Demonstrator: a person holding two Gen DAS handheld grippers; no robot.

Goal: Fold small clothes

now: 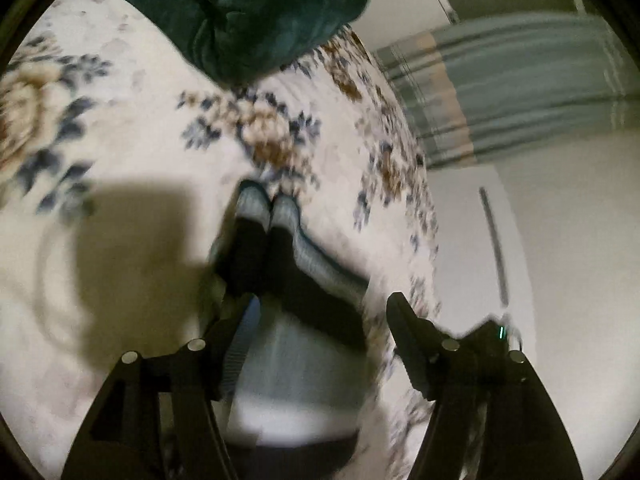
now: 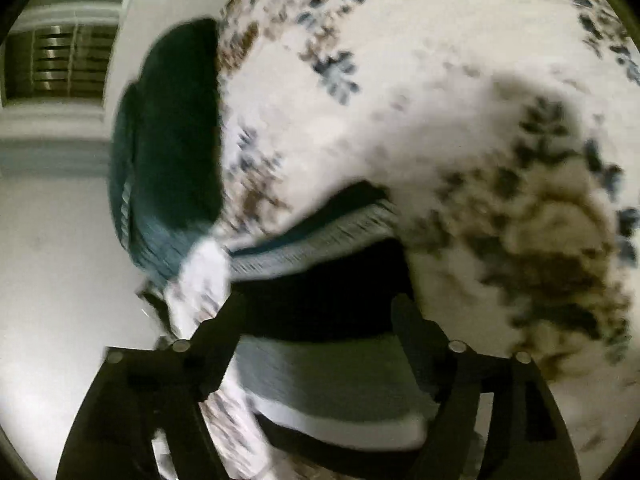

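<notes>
The left gripper (image 1: 320, 320) pointed forward and down, its two black fingers spread wide apart, one finger (image 1: 236, 328) low on the left and the other on the right. The right gripper (image 2: 320, 328) was likewise angled downward with jaws parted wide, its fingers (image 2: 416, 336) dark and smeared by motion blur.

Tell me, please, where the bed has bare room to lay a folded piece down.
Free: the bedspread left of the socks, below the green cushion. Crowded: between the left jaws, where the socks lie.
</notes>
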